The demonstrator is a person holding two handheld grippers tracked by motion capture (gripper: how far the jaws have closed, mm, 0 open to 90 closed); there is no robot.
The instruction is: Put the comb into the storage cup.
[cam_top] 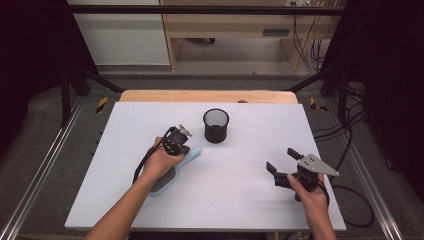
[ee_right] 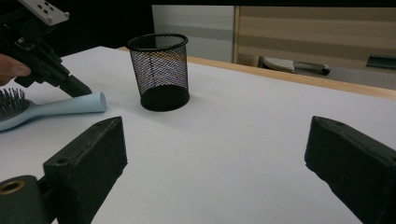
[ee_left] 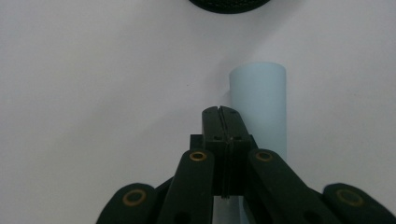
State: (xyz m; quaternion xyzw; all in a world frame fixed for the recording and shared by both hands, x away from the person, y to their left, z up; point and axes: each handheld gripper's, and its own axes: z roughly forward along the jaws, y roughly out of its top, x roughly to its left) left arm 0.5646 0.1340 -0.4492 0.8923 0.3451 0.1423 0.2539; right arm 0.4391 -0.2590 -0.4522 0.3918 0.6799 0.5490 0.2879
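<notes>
Lay just right of the left gripper's (ee_left: 223,140) closed fingers, hairbrush (ee_left: 259,100) handle pointing toward frame top; right gripper (cam_top: 282,162) open, farther.

Even overhead light, soft shadows on the table (cam_top: 240,165), dark surroundings; near claw parts blur.

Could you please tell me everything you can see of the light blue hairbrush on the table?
The hairbrush looks like pale blue plastic, with dark bristles facing up on an oval head and a straight, round-ended handle. It lies flat on the white table, handle pointing towards the black mesh cup but apart from it. The left gripper, jaws shut, sits right at the handle; whether it touches cannot be told. The person's hand partly covers the head.
</notes>
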